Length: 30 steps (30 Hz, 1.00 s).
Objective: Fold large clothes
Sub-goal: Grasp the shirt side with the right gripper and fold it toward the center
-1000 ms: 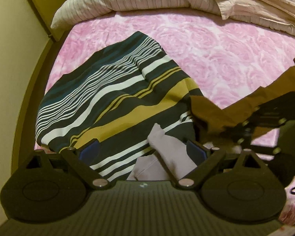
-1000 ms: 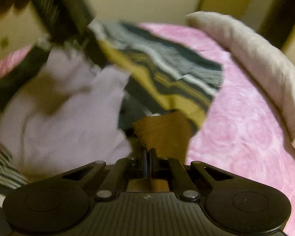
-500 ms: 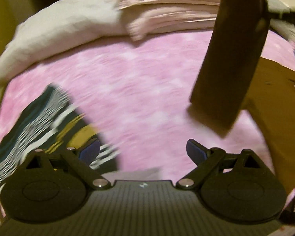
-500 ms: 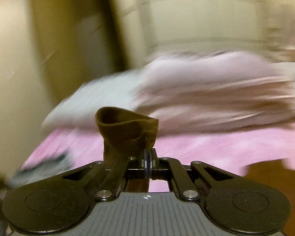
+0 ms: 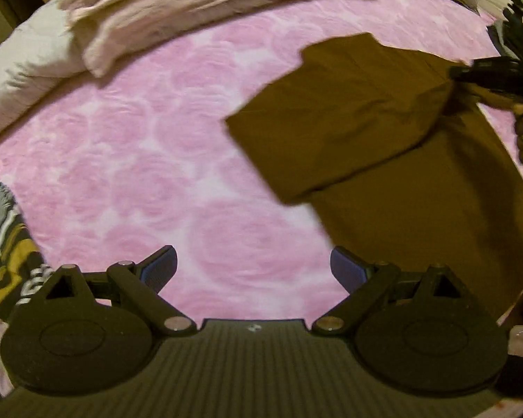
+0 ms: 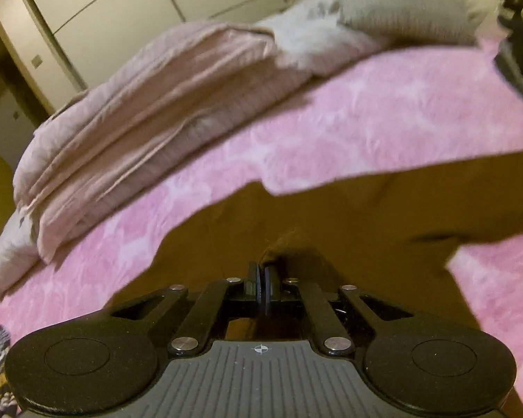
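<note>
Clamped tight, the right gripper pinches a bunched fold of the brown garment, whose cloth spreads flat over the pink floral bedspread ahead of it and to both sides. The left gripper stands wide, its blue pads bare, nothing between them but bedspread beneath. In its view the brown garment lies to the right, one flap folded across the rest.

A second ago the left gripper hung over the striped garment and a pale cloth; now that striped piece shows only at the left edge, cut off by the frame. The right gripper then faced the striped pile with the brown cloth already between its fingers; now it faces the folded beige bedding at the head of the bed.

Motion blur softens the cloth edges, and dark shapes at the right edge of both views cannot be made out.
</note>
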### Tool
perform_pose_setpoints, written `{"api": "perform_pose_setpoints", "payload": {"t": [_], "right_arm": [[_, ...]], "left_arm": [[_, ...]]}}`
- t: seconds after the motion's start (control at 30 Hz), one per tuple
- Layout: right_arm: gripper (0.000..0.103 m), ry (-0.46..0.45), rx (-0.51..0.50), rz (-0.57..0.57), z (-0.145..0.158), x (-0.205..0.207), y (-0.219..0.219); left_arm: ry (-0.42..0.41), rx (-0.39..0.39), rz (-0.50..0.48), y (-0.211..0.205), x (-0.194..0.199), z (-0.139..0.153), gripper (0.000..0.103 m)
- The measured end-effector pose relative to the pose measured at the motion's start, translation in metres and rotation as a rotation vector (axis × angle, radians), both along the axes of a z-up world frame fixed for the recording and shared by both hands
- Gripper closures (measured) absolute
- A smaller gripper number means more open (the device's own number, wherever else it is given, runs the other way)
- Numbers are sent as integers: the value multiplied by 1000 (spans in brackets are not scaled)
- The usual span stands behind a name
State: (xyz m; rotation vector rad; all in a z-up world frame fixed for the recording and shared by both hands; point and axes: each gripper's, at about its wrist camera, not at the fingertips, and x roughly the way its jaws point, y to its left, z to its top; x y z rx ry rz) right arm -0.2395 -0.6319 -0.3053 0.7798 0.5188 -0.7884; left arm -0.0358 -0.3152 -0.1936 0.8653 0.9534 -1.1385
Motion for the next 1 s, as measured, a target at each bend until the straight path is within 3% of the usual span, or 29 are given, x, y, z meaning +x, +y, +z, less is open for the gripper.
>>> {"api": "perform_pose_setpoints", "payload": {"t": [0.07, 0.17, 0.23, 0.3, 0.43, 0.6, 0.8, 1.0], "right_arm": [[103, -34, 32, 32, -2, -3, -11], [103, -128, 25, 68, 26, -16, -22], [103, -205, -52, 36, 57, -36, -30], [103, -209, -132, -31, 71, -61, -39], [103, -122, -27, -160, 28, -96, -62], [103, -56, 34, -141, -11, -91, -64], [103, -56, 69, -135, -9, -89, -61], [103, -92, 27, -169, 13, -99, -76]], "left_arm": [[-2, -4, -16, -19, -24, 6, 10], [-2, -10, -42, -41, -45, 13, 10], [-1, -9, -62, -54, -52, 13, 10], [4, -2, -82, -66, -58, 9, 10], [13, 26, -146, -84, -70, -6, 10], [17, 39, -145, -91, -72, -12, 10], [6, 47, -138, -92, -68, -10, 10], [8, 40, -154, -97, -73, -9, 10]]}}
